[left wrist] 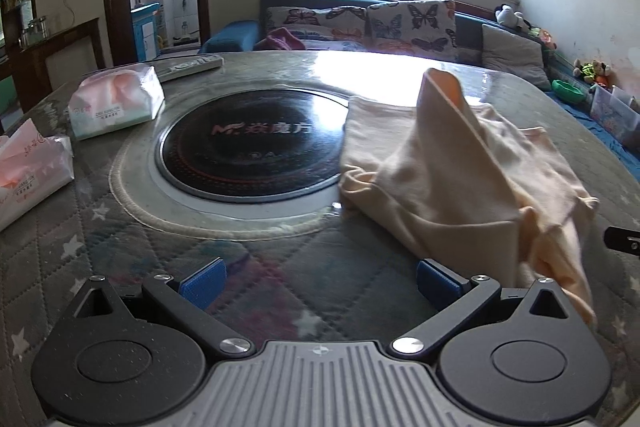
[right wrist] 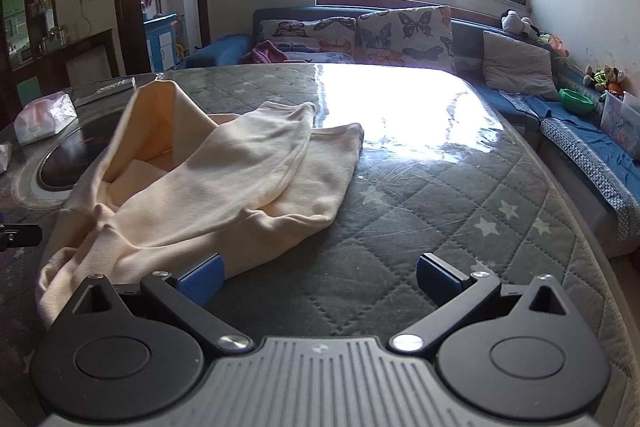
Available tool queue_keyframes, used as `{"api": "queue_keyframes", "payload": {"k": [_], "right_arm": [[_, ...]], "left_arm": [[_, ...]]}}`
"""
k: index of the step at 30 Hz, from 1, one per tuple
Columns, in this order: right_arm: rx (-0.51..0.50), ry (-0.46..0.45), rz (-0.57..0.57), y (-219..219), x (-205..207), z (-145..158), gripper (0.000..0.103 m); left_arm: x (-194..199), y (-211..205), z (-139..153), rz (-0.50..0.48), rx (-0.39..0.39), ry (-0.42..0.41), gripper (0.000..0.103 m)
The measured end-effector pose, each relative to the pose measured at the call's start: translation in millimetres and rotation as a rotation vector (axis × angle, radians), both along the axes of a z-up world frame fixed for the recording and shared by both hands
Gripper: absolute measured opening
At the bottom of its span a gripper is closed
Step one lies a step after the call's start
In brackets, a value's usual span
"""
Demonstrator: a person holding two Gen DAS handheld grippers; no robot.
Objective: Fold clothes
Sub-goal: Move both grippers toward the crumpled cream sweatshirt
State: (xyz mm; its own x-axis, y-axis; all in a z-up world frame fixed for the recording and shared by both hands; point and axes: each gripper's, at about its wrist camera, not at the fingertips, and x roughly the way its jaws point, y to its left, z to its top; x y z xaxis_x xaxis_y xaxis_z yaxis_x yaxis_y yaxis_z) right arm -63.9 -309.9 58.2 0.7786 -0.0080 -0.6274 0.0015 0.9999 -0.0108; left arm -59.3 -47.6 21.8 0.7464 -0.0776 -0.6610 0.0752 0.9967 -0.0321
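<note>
Quilted table [right wrist: 440, 211], cream garment [right wrist: 208, 187], sofa [right wrist: 400, 31]

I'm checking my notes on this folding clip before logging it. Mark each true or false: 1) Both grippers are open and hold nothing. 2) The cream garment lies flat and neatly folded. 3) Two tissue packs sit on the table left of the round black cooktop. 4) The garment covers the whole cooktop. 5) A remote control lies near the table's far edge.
1) True: the left gripper and right gripper both have their jaws wide apart, with nothing between them.
2) False: the cream garment is rumpled, with one part standing up in a peak.
3) True: both tissue packs lie there.
4) False: it laps only the right edge of the cooktop.
5) True: the remote control.
</note>
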Motion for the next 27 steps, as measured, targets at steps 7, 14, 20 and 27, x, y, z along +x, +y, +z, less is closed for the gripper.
{"api": "queue_keyframes", "payload": {"k": [7,14,20,27], "right_arm": [[0.004,-0.005,0.016,8,-9,3,0.103],[-0.002,-0.005,0.031,15,-16,3,0.103],[-0.009,-0.002,0.049,22,-22,2,0.103],[-0.012,-0.002,0.063,27,-25,2,0.103]], "left_arm": [[-7,-10,6,-0.023,-0.003,-0.008,0.103],[-14,-16,7,-0.038,-0.005,-0.009,0.103],[-17,-20,8,-0.047,0.0,-0.011,0.103],[-18,-24,10,-0.06,0.002,-0.017,0.103]]}}
